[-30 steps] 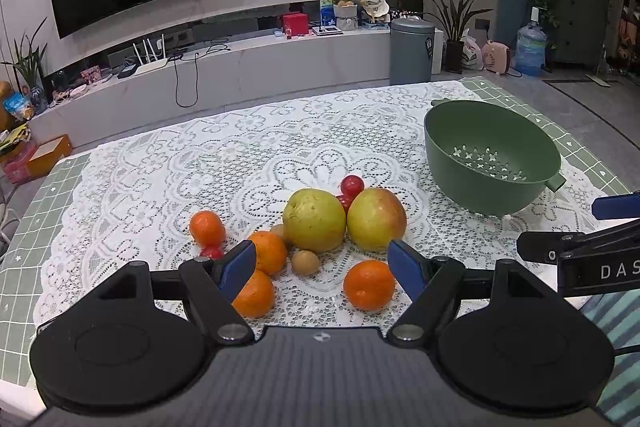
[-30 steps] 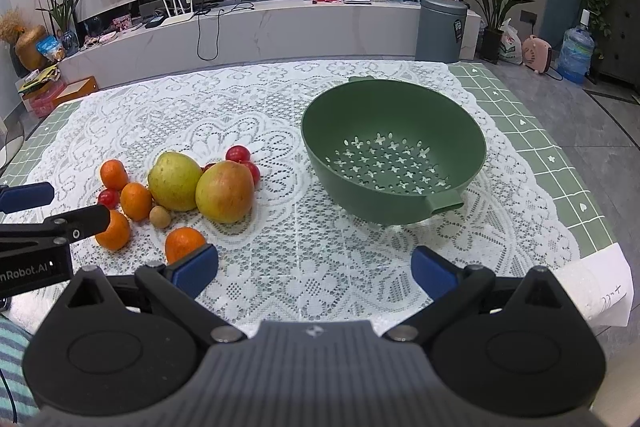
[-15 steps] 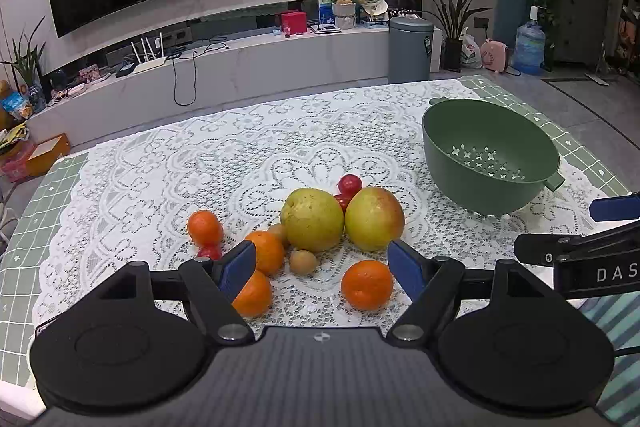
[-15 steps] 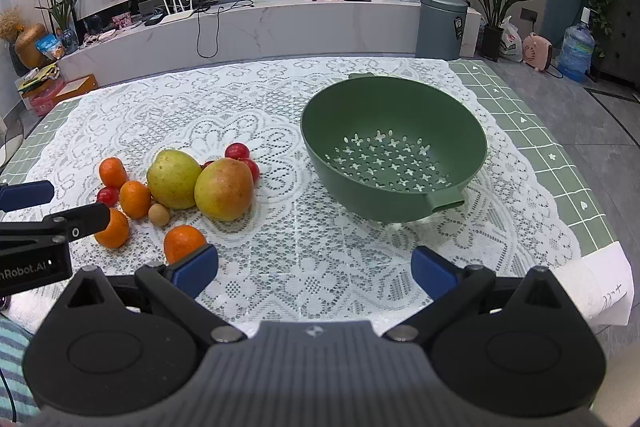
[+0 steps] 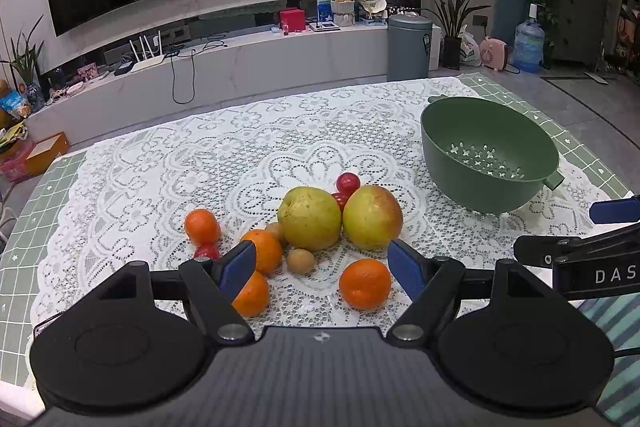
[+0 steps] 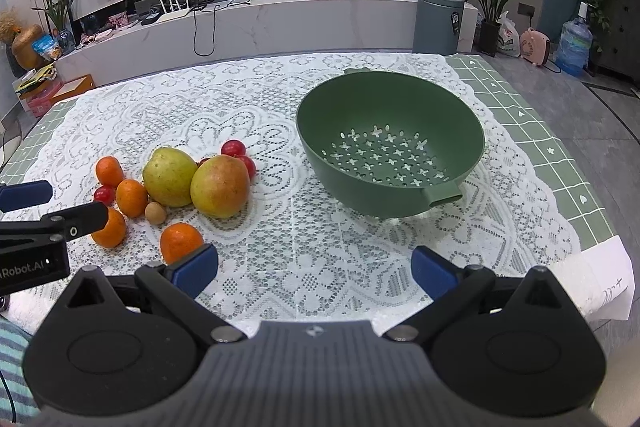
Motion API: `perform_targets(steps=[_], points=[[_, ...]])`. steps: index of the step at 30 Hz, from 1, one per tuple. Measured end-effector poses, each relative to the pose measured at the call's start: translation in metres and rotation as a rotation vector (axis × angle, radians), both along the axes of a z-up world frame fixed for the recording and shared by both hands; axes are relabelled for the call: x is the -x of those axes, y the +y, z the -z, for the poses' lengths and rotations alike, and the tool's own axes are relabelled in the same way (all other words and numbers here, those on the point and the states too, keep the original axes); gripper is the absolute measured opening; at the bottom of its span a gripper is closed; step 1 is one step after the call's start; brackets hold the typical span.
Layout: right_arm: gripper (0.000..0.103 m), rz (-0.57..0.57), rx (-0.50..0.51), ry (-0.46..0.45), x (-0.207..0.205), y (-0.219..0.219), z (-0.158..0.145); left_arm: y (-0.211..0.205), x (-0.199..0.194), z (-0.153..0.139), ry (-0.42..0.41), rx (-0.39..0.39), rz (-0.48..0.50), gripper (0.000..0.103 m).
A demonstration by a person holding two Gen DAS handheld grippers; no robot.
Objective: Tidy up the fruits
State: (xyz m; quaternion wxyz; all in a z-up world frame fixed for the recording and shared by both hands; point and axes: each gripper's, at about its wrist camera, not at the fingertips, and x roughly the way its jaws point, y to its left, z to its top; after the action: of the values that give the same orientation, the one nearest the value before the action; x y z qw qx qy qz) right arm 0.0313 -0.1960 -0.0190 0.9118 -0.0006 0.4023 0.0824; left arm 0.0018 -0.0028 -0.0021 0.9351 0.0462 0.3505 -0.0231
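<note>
Over the last second I ease the left gripper [image 5: 322, 263] slightly toward the fruits [image 5: 310, 219] clustered on the worktop [image 5: 160, 163], both grippers' fingers open and empty, colander [image 6: 390, 143] unfilled, so sorting has not begun.

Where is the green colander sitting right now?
The green colander stands empty on the lace tablecloth, right of the fruit pile; its nearest fruit is the red-yellow apple, and it sits apart from it.
</note>
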Motion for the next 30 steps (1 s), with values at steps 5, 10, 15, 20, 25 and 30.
perform_targets(steps=[5, 10, 15, 20, 25, 30], points=[[0.099, 0.004, -0.001, 0.01, -0.0007, -0.0008, 0.0024, 0.0003, -0.0005, 0.0013, 0.006, 0.001, 0.0, 0.088], [0.099, 0.007, -0.002, 0.014, -0.0017, -0.0012, 0.0033, 0.0007, -0.0015, 0.0028, 0.013, 0.002, 0.002, 0.088], [0.099, 0.011, -0.002, 0.023, -0.0023, -0.0016, 0.0048, 0.0012, -0.0032, 0.004, 0.021, 0.003, 0.001, 0.088], [0.099, 0.011, -0.001, 0.027, -0.0025, -0.0018, 0.0051, 0.0012, -0.0038, 0.0048, 0.023, 0.003, 0.002, 0.088], [0.099, 0.012, -0.001, 0.027, -0.0024, -0.0017, 0.0051, 0.0014, -0.0044, 0.0055, 0.027, 0.003, 0.002, 0.088], [0.099, 0.012, -0.001, 0.033, -0.0028, -0.0016, 0.0066, 0.0009, -0.0038, 0.0057, 0.027, 0.003, 0.002, 0.088]])
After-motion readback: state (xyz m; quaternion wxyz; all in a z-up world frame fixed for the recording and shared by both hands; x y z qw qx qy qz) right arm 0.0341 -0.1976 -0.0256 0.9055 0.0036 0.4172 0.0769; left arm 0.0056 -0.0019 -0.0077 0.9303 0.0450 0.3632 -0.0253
